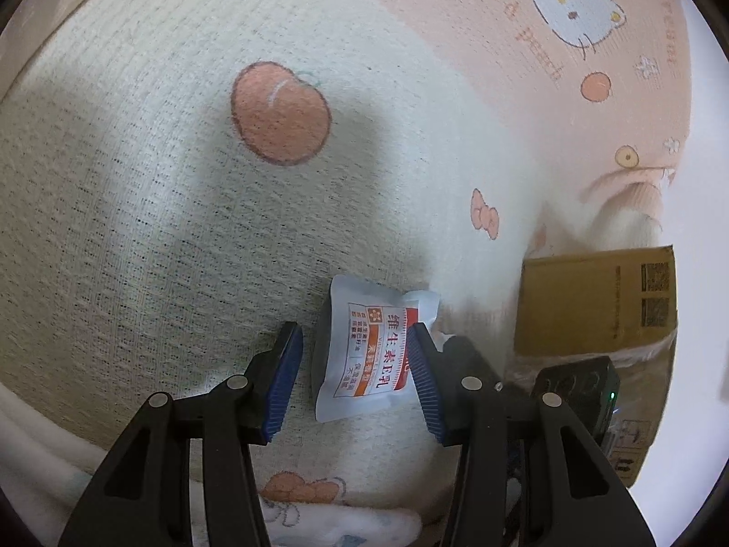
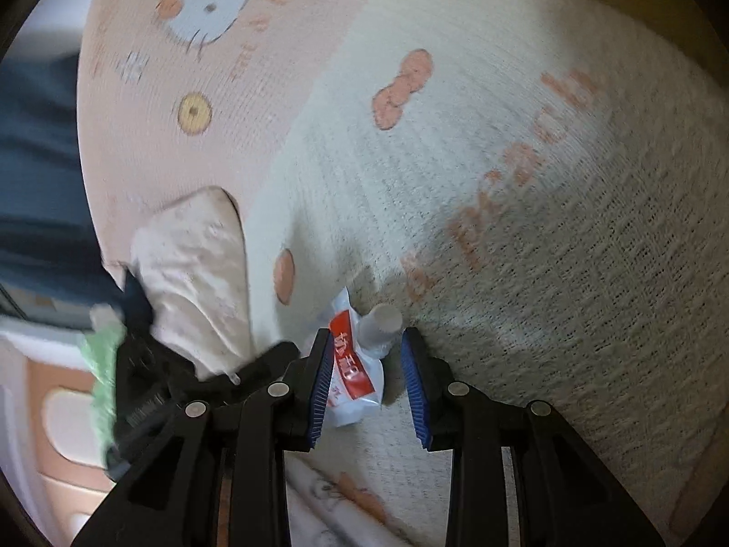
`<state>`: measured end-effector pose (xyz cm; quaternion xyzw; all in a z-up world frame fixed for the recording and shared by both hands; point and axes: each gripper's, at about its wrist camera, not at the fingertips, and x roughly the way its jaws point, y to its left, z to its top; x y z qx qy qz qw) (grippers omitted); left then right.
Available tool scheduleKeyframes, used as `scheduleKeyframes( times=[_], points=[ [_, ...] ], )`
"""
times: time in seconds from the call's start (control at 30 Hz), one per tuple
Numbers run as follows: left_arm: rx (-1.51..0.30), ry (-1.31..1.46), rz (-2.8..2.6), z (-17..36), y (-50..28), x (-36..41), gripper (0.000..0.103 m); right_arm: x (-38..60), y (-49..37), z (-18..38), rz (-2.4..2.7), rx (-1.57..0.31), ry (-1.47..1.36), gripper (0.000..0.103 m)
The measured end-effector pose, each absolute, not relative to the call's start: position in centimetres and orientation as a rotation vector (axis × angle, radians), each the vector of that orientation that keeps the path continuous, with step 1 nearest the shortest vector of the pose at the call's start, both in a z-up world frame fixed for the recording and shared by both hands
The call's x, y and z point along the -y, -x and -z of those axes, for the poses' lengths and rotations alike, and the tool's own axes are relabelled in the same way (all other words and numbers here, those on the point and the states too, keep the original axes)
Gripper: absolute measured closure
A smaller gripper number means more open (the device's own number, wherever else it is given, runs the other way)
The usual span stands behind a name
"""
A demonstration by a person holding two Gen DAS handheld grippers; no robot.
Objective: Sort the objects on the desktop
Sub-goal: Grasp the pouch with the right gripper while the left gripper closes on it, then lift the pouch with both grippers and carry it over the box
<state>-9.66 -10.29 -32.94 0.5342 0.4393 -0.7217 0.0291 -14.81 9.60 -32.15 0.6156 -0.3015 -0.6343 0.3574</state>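
A small white tube with a red and orange label [image 1: 364,355] lies on the blanket. My left gripper [image 1: 354,329] stands open around it; its right fingertip [image 1: 421,351] overlaps the tube's edge and the left one is well apart. In the right wrist view the same tube [image 2: 353,376] lies with its white cap [image 2: 382,317] pointing away. My right gripper [image 2: 367,333] straddles it: the left pad [image 2: 321,378] is against the tube and the right pad [image 2: 414,378] is clear of it. Nothing is lifted.
A cream and pink blanket [image 1: 182,228] printed with a cartoon cat and peaches covers the surface. A brown cardboard box [image 1: 597,301] sits to the right. A blanket corner is folded over [image 2: 196,273]. The other gripper's black body [image 2: 146,378] shows at the left.
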Motion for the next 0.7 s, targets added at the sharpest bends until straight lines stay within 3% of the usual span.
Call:
scheduleKeyframes(
  times=[0.1, 0.2, 0.33, 0.43, 0.7],
  points=[
    [-1.373, -1.638, 2.239, 33.1, 10.0, 10.1, 0.052, -9.5, 15.2, 32.5, 1.621, 0.820, -1.574, 0.076],
    [-1.358, -1.642, 2.248, 33.0, 10.2, 10.0, 0.053, -8.4, 15.2, 32.1, 1.649, 0.733, -1.542, 0.076],
    [-1.258, -1.655, 2.258, 32.8, 10.2, 9.5, 0.068, -8.3, 15.2, 32.0, 1.668, 0.689, -1.523, 0.077],
    [-1.284, -1.661, 2.271, 32.6, 10.1, 9.0, 0.073, -8.0, 15.1, 32.0, 1.683, 0.657, -1.522, 0.080],
    [-1.319, -1.618, 2.275, 32.0, 9.4, 8.9, 0.074, -6.9, 13.6, 30.3, 1.761, 0.479, -1.472, 0.080]
  ],
)
